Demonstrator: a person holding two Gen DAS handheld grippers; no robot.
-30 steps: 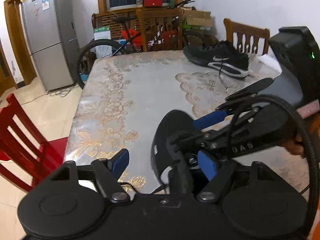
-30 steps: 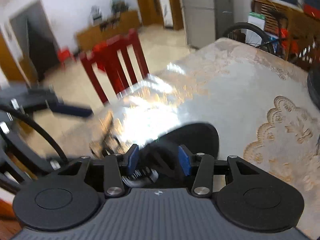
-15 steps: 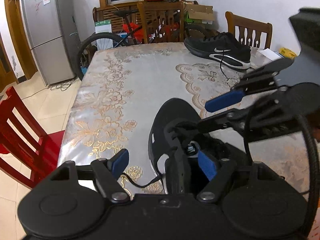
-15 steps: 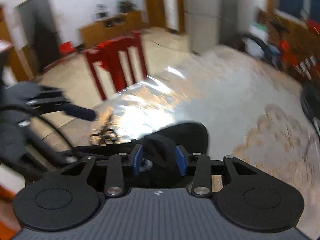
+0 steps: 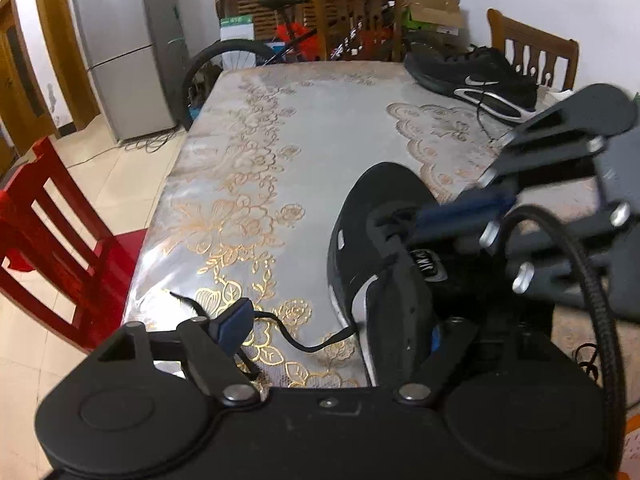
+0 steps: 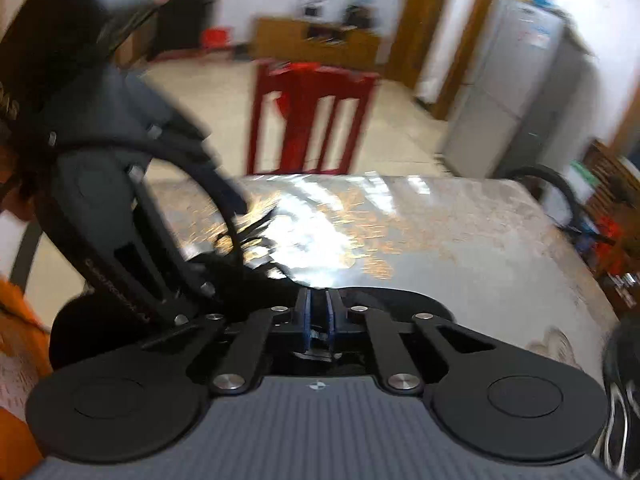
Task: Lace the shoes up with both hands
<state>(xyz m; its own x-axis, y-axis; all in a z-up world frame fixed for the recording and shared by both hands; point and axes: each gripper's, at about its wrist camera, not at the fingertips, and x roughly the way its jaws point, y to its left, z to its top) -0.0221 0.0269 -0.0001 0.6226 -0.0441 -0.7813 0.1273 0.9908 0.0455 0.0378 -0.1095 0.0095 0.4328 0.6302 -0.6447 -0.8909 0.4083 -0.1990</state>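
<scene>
The left tool [image 5: 336, 328] opens wide around the shoe [image 5: 372, 232] at 3 o'clock to steady it, while the right tool [image 6: 318, 320] is pinched tight, maybe on its tongue.

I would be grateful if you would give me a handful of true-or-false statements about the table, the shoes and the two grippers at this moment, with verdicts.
1. A second black shoe lies at the table's far end. True.
2. The left gripper is clamped shut. False: its jaws stand wide, opening, astride the near shoe.
3. The right gripper is shut. True.
4. A loose black lace trails on the tablecloth. True.
5. The chair beside the table is blue. False: it is red.
</scene>
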